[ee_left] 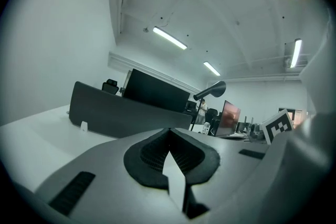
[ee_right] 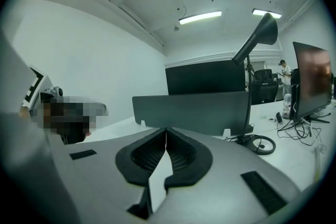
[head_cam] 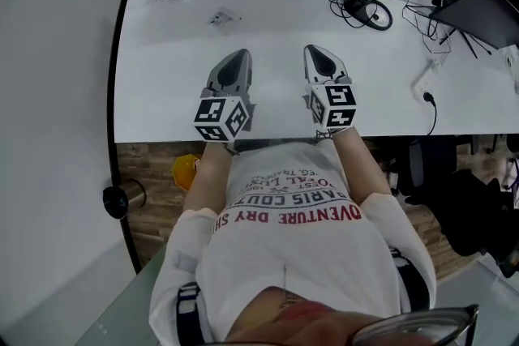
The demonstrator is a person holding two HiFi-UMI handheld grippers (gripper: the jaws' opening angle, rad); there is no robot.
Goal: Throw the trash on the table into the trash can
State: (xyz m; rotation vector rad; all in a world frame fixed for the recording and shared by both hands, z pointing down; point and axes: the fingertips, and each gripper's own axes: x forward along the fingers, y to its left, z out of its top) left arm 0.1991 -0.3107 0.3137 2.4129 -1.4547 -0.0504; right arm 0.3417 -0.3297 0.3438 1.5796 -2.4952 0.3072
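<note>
White desk (head_cam: 162, 77) carries one small crumpled scrap (head_cam: 221, 18), far-left of my left gripper (head_cam: 235, 54). Looks light and soft; pinch its raised middle. Left and right gripper (head_cam: 319, 50) fingers closed, empty.

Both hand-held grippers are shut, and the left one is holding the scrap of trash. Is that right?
Not quite. The left hand-held gripper and the right hand-held gripper are both shut, but the left one holds nothing: the left gripper view shows its jaws together and empty. In the head view the scrap lies on the table.
</note>
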